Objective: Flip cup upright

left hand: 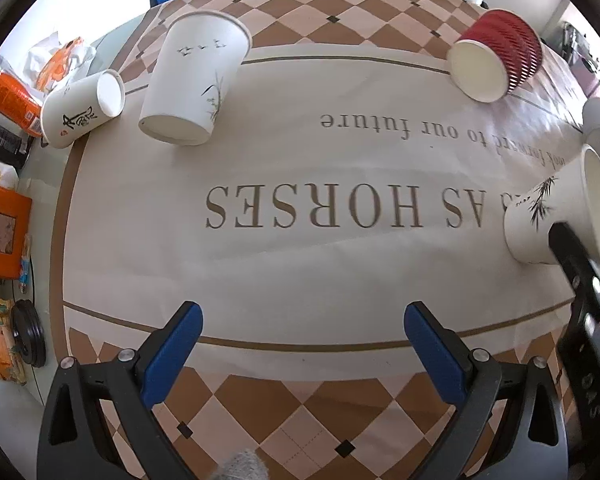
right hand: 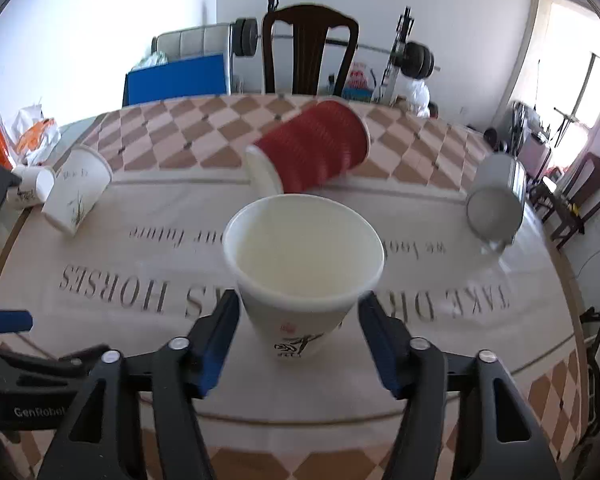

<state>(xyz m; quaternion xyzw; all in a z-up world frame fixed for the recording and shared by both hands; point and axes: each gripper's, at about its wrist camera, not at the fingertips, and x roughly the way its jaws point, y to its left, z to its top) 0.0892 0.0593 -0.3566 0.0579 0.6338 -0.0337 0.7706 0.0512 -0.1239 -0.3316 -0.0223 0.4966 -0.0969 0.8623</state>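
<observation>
My right gripper (right hand: 299, 312) is shut on a white paper cup (right hand: 304, 256) with black and red print, its mouth facing up above the tablecloth. The same cup shows in the left wrist view (left hand: 560, 216), with a right finger (left hand: 572, 252) against its wall. My left gripper (left hand: 302, 320) is open and empty over the cloth. A tall white cup (left hand: 196, 80) lies on its side at the far left, with a smaller white cup (left hand: 84, 108) beside it. A red ribbed cup (left hand: 496, 62) lies on its side at the far right.
A grey mug (right hand: 496, 200) lies on its side at the right. The table (left hand: 300, 272) carries a checked, lettered cloth. Orange boxes and bags (left hand: 4, 216) crowd its left edge. A dark chair (right hand: 310, 48) and weights stand behind it.
</observation>
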